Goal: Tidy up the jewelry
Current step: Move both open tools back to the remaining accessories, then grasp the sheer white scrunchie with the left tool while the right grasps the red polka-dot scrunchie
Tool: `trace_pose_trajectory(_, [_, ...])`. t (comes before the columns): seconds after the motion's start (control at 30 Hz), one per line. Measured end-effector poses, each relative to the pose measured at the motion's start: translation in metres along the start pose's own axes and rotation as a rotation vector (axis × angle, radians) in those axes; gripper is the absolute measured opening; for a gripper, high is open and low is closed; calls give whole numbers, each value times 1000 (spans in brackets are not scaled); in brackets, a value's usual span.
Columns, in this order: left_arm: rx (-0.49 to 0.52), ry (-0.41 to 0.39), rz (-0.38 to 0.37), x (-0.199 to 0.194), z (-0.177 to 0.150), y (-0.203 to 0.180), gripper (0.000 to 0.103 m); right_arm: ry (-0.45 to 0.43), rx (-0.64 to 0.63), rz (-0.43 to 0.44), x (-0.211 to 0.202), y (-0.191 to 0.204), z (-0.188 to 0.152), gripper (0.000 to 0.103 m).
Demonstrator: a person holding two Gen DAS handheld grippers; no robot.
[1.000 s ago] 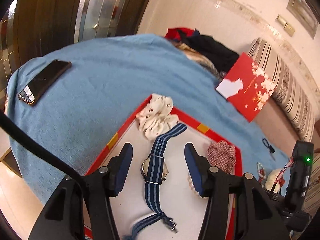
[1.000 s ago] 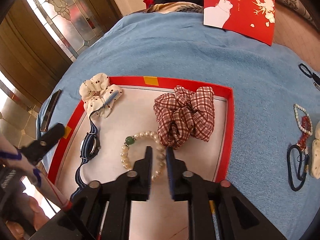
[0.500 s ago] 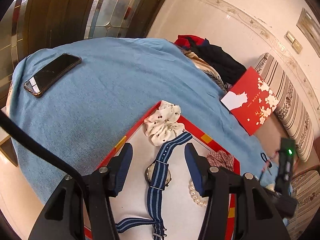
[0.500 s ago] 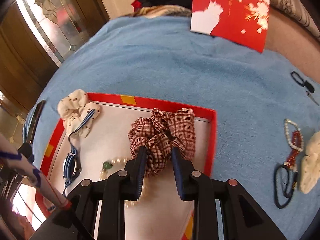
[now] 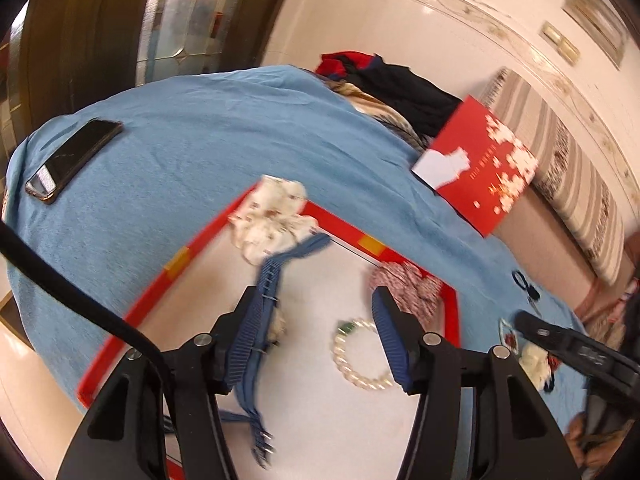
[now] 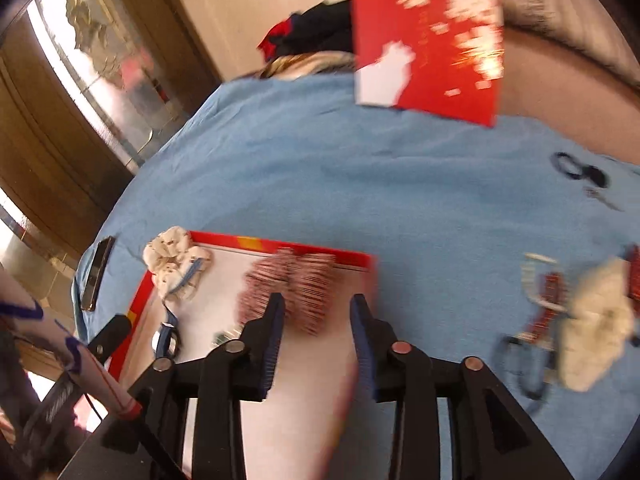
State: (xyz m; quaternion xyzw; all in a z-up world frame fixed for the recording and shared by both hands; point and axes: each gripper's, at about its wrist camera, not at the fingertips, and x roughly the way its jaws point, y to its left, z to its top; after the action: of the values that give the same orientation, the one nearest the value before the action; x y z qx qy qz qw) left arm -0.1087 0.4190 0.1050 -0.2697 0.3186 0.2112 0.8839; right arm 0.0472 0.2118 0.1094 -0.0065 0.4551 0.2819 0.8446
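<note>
Both claws hang over a red-rimmed tray (image 5: 192, 250) with a smooth white floor, set on a bench draped in nubby blue cloth (image 5: 168, 152). Left claw (image 5: 316, 336) tilts steeply down, its ribbed blue pads spread apart and pinching nothing; under its left pad lies the watch (image 5: 274, 322), a round metal case on a striped blue woven strap that runs up to a puffy cream scrunchie (image 5: 272, 216) with small dark dots, lying at the tray's far corner. Between the pads, toward the right one, a pearl bracelet (image 5: 360, 356) lies flat on the tray floor as a ring of glossy round beads with one green bead. Behind the right pad is a crumpled red-and-white plaid scrunchie (image 5: 404, 284), near the tray's right rim.

Right claw (image 6: 318, 344) also points down, blurred; its jaws have just been opening and stand apart with nothing between them, above the tray's right edge just in front of the plaid scrunchie. To its right, loose on the cloth, lie a dark elastic loop (image 6: 516, 364), a red beaded strand (image 6: 546, 304) and a fuzzy cream piece (image 6: 596, 328), touching one another. Farther back rest small black-handled scissors (image 6: 580, 172) and a flat red card (image 6: 436, 48) with white blossoms. A dark phone (image 5: 74, 158) lies at far left.
</note>
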Motion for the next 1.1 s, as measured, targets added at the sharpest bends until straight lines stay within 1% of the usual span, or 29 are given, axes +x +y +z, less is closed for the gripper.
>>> trace_pose_trajectory(0.1, [57, 0, -9, -4, -9, -22, 56, -26, 40, -80, -38, -50, -14, 41])
trace_pose_trajectory(0.23, [154, 11, -58, -9, -30, -64, 60, -44, 102, -188, -80, -114, -39, 41])
trace_pose_trajectory(0.33, [237, 35, -84, -9, -49, -96, 60, -50, 169, -242, -103, -161, -54, 41])
trace_pose_trajectory(0.43, [312, 68, -112, -6, -70, -125, 60, -57, 221, -274, -118, -194, -67, 41])
trace_pose_trajectory(0.57, [415, 127, -158, 1, -98, -159, 60, -57, 270, -279, -125, -223, -81, 42])
trace_pose_trajectory(0.73, [498, 159, -176, 8, -119, -186, 60, -54, 308, -257, -115, -246, -87, 42])
trace_pose_trajectory(0.83, [509, 202, -232, 18, -117, -202, 60, -60, 316, -263, -111, -258, -87, 42])
trace_pose_trajectory(0.93, [536, 230, -238, 30, -112, -225, 60, -74, 327, -255, -111, -271, -85, 44])
trace_pose_trajectory(1.0, [535, 253, -266, 41, -105, -243, 60, -85, 329, -250, -111, -278, -81, 51])
trace_pose_trajectory(1.1, [557, 268, -294, 63, -97, -274, 60, -96, 344, -234, -109, -292, -74, 54])
